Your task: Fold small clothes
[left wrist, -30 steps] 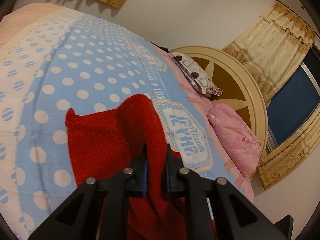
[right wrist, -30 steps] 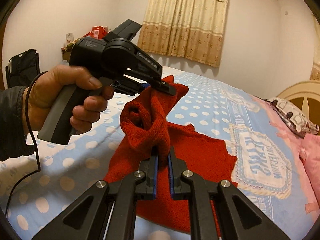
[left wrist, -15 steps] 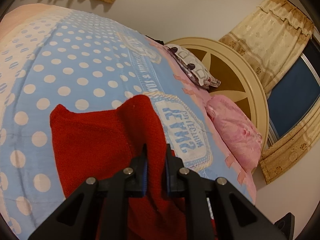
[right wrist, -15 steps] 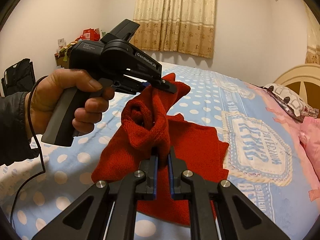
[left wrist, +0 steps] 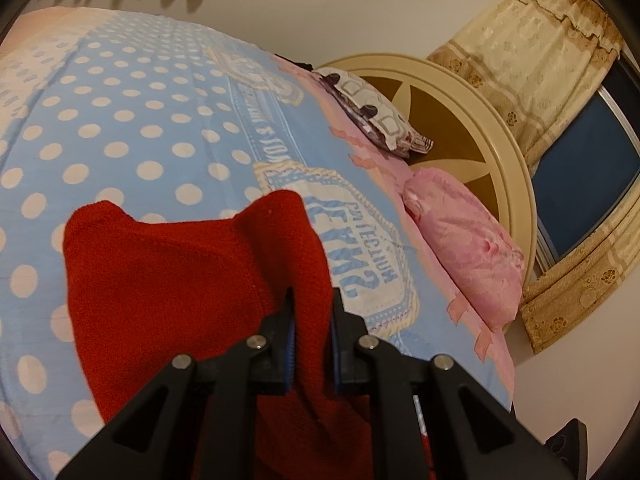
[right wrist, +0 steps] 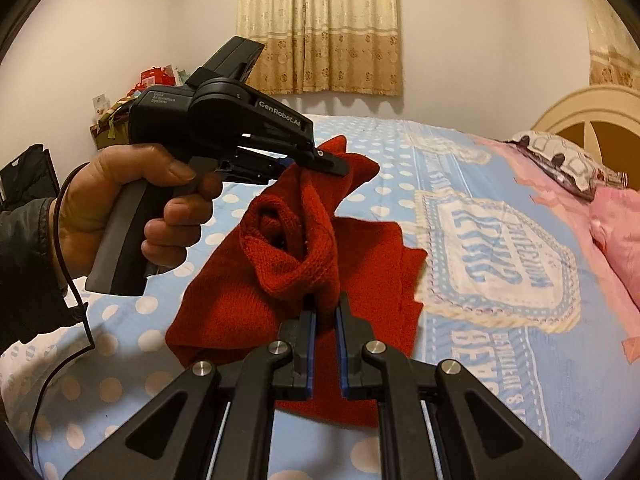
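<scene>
A small red knitted garment (right wrist: 240,312) lies partly on the blue polka-dot bedspread (right wrist: 400,148), with its near edge lifted into a bunched fold. My right gripper (right wrist: 325,308) is shut on the near part of that fold. My left gripper (right wrist: 320,164), held in a hand (right wrist: 120,200) at the left of the right wrist view, is shut on the far raised corner. In the left wrist view the left gripper (left wrist: 312,300) pinches a ridge of the red garment (left wrist: 168,280), whose flat part spreads to the left on the bedspread (left wrist: 120,120).
A pink pillow (left wrist: 460,248) and a patterned pillow (left wrist: 372,112) lie against the cream round headboard (left wrist: 500,152). Curtains (right wrist: 320,28) hang on the far wall. A cluttered shelf (right wrist: 120,112) and a dark bag (right wrist: 24,176) stand at the left.
Both grippers have carried the lifted fold of the red garment sideways over the bed toward the printed emblem, so more of the flat part shows to the left. Both grips are unchanged.
</scene>
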Available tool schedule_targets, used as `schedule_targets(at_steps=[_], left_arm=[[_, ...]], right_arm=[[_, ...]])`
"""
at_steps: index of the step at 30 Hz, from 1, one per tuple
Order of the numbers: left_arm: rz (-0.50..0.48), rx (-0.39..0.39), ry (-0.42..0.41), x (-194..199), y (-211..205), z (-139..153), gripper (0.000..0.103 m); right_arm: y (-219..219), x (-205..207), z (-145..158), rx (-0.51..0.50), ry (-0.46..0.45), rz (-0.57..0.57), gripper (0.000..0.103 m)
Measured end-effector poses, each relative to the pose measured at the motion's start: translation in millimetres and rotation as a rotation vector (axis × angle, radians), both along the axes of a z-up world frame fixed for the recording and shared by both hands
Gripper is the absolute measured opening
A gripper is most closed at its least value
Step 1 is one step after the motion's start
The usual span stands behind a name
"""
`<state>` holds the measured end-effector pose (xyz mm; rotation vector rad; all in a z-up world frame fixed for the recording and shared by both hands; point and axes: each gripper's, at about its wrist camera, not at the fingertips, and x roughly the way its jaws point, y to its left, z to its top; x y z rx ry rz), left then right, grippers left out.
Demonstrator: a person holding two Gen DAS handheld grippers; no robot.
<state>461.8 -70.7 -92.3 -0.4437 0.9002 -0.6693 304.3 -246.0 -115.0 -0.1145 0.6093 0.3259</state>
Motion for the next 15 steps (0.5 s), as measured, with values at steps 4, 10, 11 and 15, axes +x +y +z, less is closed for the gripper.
schedule_targets(at_steps=[4,10,11,15], left_arm=[[-0.014,0.016,0.011,3.0,-15.5,-6.0,0.014],[-0.033,0.064,0.018,6.0,-37.3,-16.2,0.014],[-0.034,0.081,0.017,5.9,-40.9,-18.0,0.014],[-0.032,0.115,0.019,7.4,-48.0,-21.7,0.014]], right_arm=[[-12.2,1.7,-6.7,0.022,0.039,-0.020,0.008],[-35.1,2.0,-17.9,0.094,0.110,-0.045,0.008],[-38.4,1.6,-20.4,0.112,0.130,-0.043,0.008],[-45.8,-1.4,-25.4,0.164,0.174,-0.030,0.008]])
